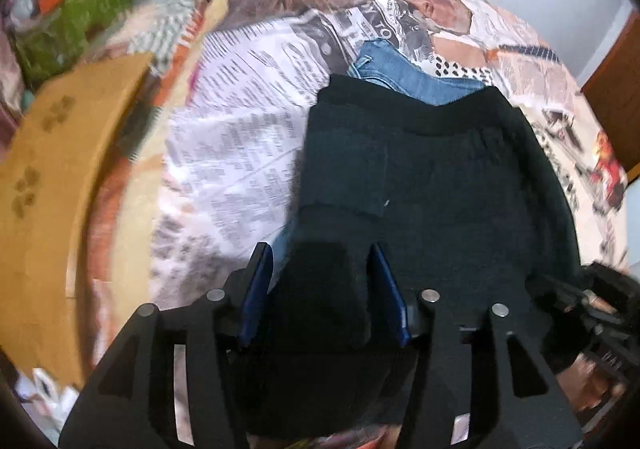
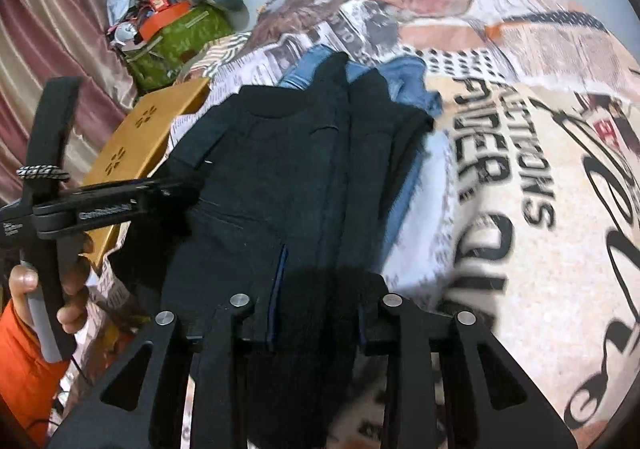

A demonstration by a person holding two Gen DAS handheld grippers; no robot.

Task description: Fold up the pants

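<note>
Black pants (image 1: 440,177) lie folded lengthwise on a bed, on top of blue jeans (image 1: 400,77). In the left wrist view my left gripper (image 1: 324,289) stands open around a bunched fold of the black cloth. A thin gap shows beside its left blue pad (image 1: 258,289). In the right wrist view the black pants (image 2: 288,169) stretch away over the jeans (image 2: 404,89). My right gripper (image 2: 316,313) is shut on their near end, and cloth fills the space between its pads. The left gripper (image 2: 176,187) shows side-on at the pants' left edge, held by a hand (image 2: 68,289).
A bedspread (image 2: 520,209) with newspaper print covers the bed. A tan board (image 2: 140,137) with paw cut-outs lies left of the pants. Behind it is a green bag (image 2: 180,37) with clutter, by a pink curtain (image 2: 48,29). A wooden door (image 1: 616,89) stands far right.
</note>
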